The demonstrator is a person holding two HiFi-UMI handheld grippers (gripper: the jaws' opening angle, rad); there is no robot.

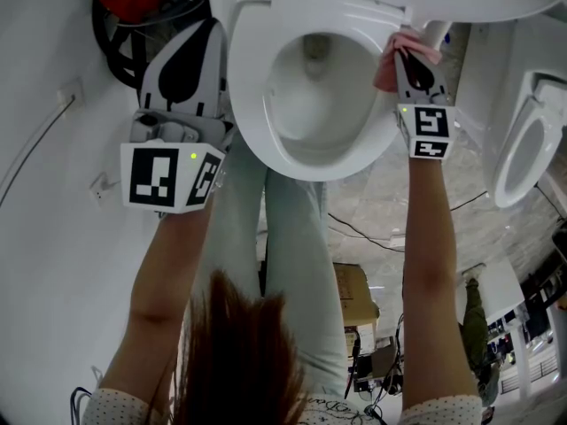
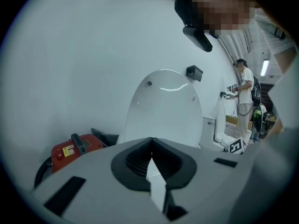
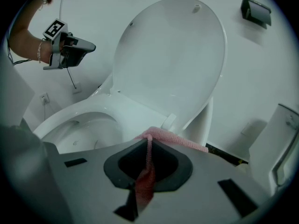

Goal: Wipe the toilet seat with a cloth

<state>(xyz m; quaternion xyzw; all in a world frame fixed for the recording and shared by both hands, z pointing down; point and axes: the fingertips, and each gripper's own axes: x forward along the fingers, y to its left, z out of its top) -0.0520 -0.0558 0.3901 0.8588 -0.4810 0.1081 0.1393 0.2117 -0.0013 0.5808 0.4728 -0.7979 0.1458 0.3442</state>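
Cloth (image 3: 161, 135): pink knit, pinched in right gripper (image 3: 148, 141) jaws, bunched at toilet seat (image 1: 251, 113) rear right, nr hinge.
Handling: soft, light, limp; will likely drag & fold, so grip a gathered edge, as here.
Left gripper (image 2: 150, 146): jaws together, empty, raised at seat's left.

Pink knitted cloth (image 3: 164, 135) sits bunched at the white toilet seat (image 3: 140, 110) near its hinge (lid (image 3: 173, 55) raised).

At the toilet seat's (image 1: 251, 127) rear, the right gripper (image 1: 401, 51) hides most of the pink cloth (image 1: 385, 71) pinched in it.
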